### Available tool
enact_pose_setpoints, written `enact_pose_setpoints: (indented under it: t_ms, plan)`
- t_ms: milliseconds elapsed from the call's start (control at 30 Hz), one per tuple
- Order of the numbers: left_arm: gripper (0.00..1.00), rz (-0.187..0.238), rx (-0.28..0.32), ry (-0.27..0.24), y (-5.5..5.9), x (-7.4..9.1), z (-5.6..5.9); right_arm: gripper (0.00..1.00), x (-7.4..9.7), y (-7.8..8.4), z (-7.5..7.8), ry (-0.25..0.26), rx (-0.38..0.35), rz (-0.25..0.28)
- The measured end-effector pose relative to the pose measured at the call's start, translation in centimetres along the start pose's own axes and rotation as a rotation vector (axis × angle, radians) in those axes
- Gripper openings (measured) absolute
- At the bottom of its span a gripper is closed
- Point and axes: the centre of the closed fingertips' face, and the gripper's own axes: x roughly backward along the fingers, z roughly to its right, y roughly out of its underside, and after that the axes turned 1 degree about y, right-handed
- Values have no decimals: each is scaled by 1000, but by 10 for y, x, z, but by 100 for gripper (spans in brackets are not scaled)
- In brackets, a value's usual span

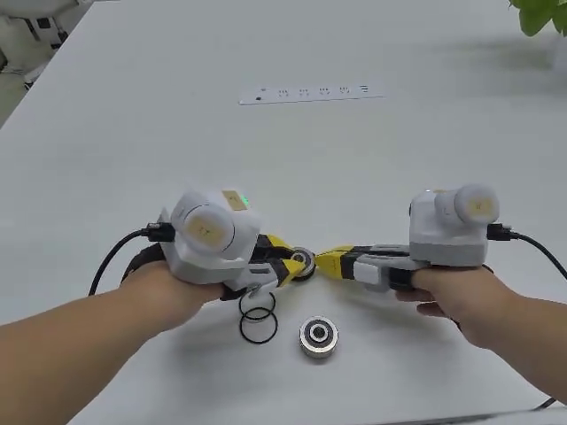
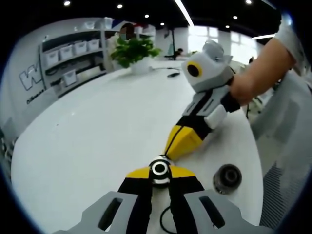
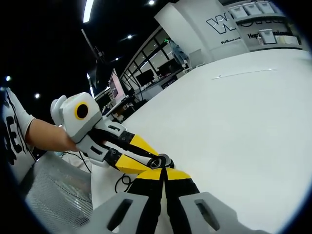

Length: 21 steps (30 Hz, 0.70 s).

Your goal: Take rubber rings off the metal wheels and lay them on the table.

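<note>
On table (image 1: pixel 381 168): two rings (image 1: pixel 258 315), one wheel (image 1: pixel 318 337); second wheel (image 1: pixel 302 262) gripped.

By the near edge of the table (image 1: pixel 266 159), the left gripper (image 1: pixel 292 266) and the right gripper (image 1: pixel 326 262) meet tip to tip. A metal wheel (image 2: pixel 160 168) sits between the left gripper's jaws. Nearer still, two rubber rings (image 1: pixel 258 316) lie touching on the table, just left of a second wheel (image 1: pixel 318 336). A power strip (image 1: pixel 310 92) lies far across, and a plant (image 1: pixel 540 13) stands at the far right.
</note>
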Motion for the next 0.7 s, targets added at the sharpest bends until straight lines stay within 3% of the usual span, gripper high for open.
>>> enact_pose_setpoints:
  t_ms: [300, 700]
  plan:
    - [12, -10, -8, -8, -1, -2, 2, 0, 1, 1, -4, -14, 21, -24]
    - [12, -7, -14, -5, -2, -2, 2, 0, -1, -3, -10, -57, 5, -15]
